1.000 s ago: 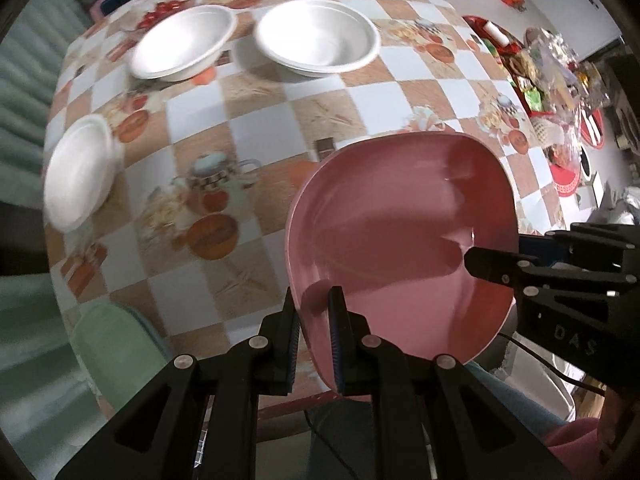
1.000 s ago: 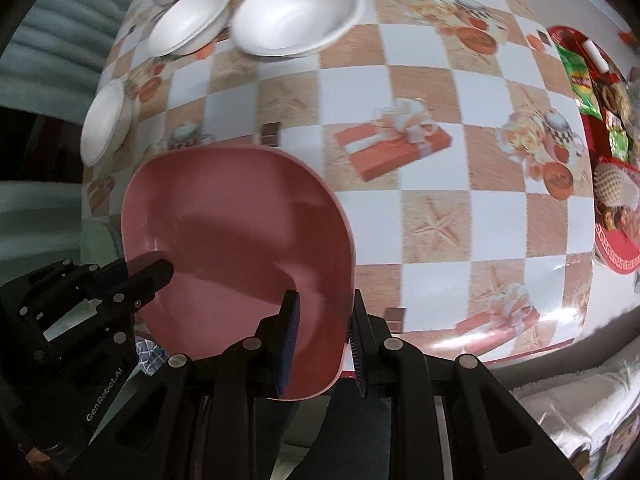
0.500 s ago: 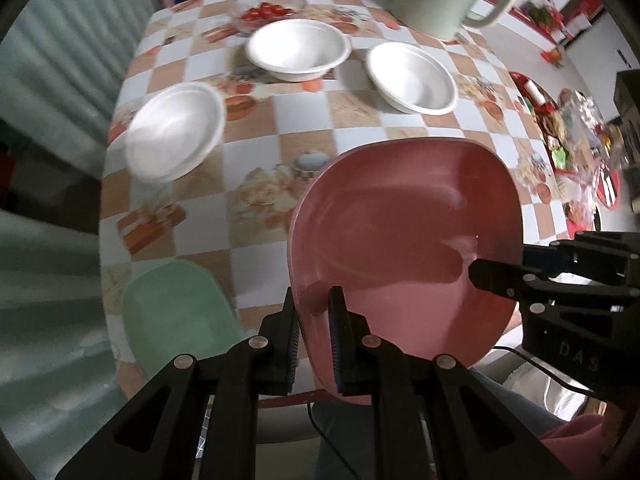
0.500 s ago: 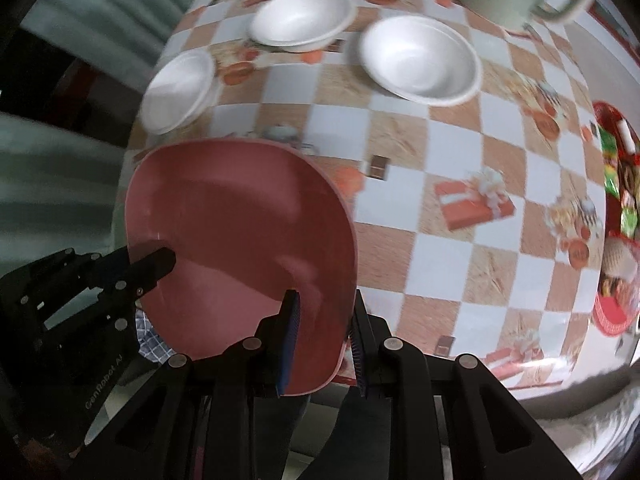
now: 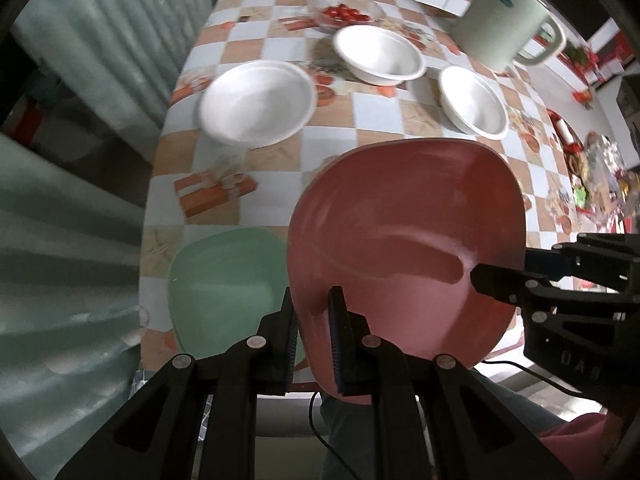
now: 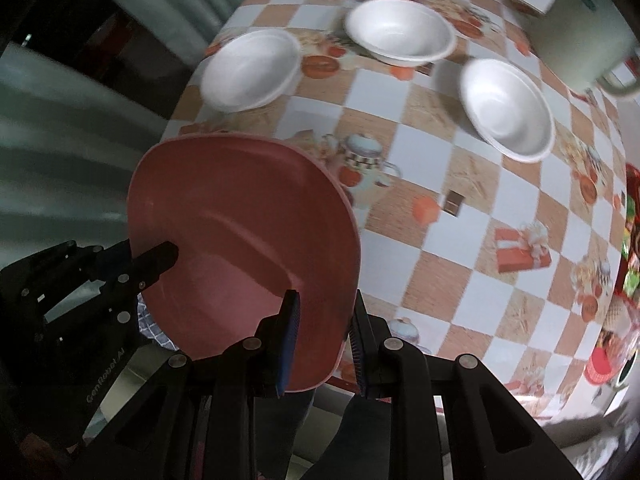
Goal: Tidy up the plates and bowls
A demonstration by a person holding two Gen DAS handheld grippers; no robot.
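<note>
Left wrist view: my left jaws [image 5: 314,312] are pinched on the near rim of the pink plate [image 5: 404,240], one finger inside the dish and one under it. My right jaws [image 5: 486,276] come in from the right edge of this view and grip the same plate on its far side. The plate is in the air above the near edge of the bench [image 5: 276,52], tilted a little, clear of the checked cloth.

Only this view shows the green plate [image 5: 224,280]. It lies flat on the bench at the near corner, just beside the pink one and partly behind my left fingers.

Right wrist view: my right jaws [image 6: 324,308] are clamped on the plate's rim [image 6: 248,232], blue pads either side of it, and my left jaws [image 6: 160,258] reach in from the left to hold the opposite edge. Here the pink plate covers the corner where the green one would be.

Both views carry the three white bowls [image 5: 258,102] [image 5: 380,54] [image 5: 474,102] standing apart on the cloth beyond the plate [image 6: 250,68] [image 6: 400,34] [image 6: 506,108]. Behind them stand a pale green jug [image 5: 508,20] with a handle and a clear dish of what look like small red fruit [image 5: 344,12], though blur keeps me from being sure. The right view alone shows more of the cloth to the right, with its gift-box print [image 6: 522,252].
</note>
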